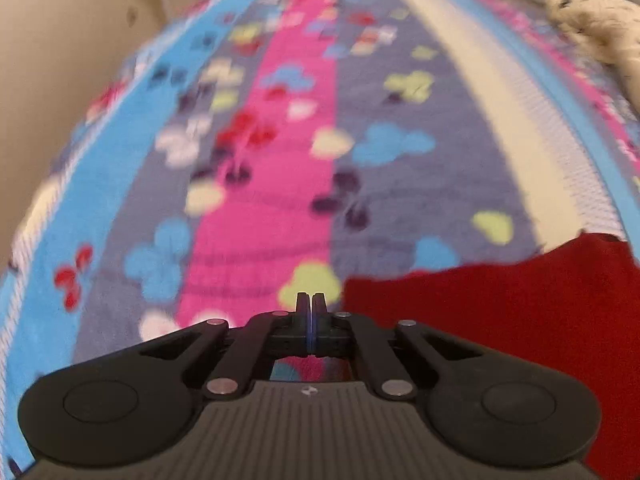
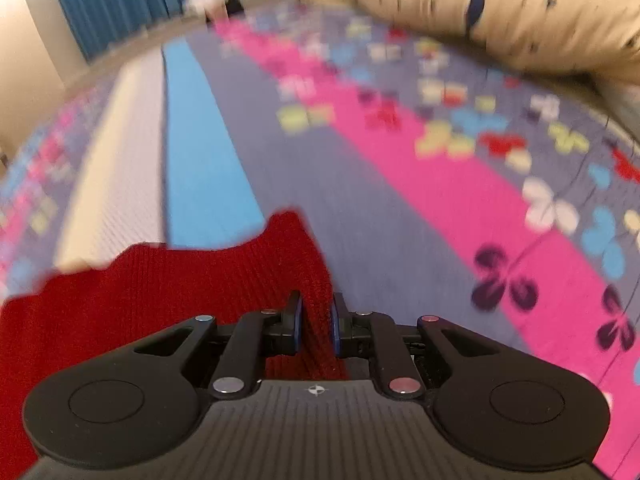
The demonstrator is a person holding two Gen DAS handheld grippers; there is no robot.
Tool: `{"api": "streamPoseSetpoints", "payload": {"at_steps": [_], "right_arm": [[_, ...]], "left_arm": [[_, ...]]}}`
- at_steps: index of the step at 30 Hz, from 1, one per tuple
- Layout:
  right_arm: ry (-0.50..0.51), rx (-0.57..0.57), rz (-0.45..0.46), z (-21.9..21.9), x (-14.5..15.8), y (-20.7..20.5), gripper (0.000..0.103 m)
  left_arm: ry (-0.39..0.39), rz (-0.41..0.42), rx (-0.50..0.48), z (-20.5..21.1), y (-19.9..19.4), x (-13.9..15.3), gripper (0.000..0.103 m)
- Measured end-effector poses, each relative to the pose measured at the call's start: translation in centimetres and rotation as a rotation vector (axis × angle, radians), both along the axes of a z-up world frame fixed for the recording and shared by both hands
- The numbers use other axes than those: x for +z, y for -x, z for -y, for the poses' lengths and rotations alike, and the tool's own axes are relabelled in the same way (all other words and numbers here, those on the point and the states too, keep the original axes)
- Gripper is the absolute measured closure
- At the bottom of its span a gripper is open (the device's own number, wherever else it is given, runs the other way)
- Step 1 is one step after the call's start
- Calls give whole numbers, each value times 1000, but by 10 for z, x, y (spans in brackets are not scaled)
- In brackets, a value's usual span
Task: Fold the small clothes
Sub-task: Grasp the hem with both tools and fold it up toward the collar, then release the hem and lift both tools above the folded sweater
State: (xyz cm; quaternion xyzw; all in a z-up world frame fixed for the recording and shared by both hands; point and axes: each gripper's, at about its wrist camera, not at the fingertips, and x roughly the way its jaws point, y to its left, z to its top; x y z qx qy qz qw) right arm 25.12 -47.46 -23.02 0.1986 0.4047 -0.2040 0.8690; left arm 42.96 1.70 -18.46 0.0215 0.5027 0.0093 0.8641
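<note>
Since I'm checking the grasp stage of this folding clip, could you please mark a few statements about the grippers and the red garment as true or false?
1. The right gripper is closed on a fold of the red knit garment. True.
2. The left gripper stands wide open. False: its fingers meet, and no cloth shows between the tips.
3. The garment lies on a plain white sheet. False: it lies on a striped, flower-patterned blanket.
4. A cream speckled pillow lies at the far side of the bed. True.
</note>
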Motion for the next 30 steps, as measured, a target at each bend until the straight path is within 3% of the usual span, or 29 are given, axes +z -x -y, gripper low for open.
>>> {"api": "streamPoseSetpoints", "payload": {"at_steps": [3, 5, 6, 7, 9, 13, 18, 22, 27, 30], "right_arm": [[-41, -23, 38, 2, 0, 5, 83], [-62, -33, 48, 6, 5, 12, 60], [-61, -50, 44, 8, 9, 17, 48], [-52, -73, 49, 9, 16, 26, 45], [-55, -88, 81, 6, 29, 46, 43], [-89, -80, 147, -13, 61, 104, 38], [-97, -8, 189, -62, 90, 176, 31], [-87, 63, 170, -99, 98, 208, 31], [-104, 107, 136, -133, 104, 237, 30], [-110, 144, 132, -152, 109, 255, 28]], "left_arm": [[4, 17, -31, -5, 6, 1, 99], [45, 10, -38, -14, 13, 6, 82], [77, 8, -39, -18, 18, 9, 53], [93, 17, -31, -21, 28, 14, 23], [95, 78, -27, -25, 53, 28, 7], [102, 116, -56, -25, 111, 48, 4], [156, 86, -41, -30, 187, 57, 4], [116, 75, -28, -30, 237, 59, 4], [156, 49, 17, -33, 288, 66, 4], [137, 43, 6, -29, 311, 68, 4]]}}
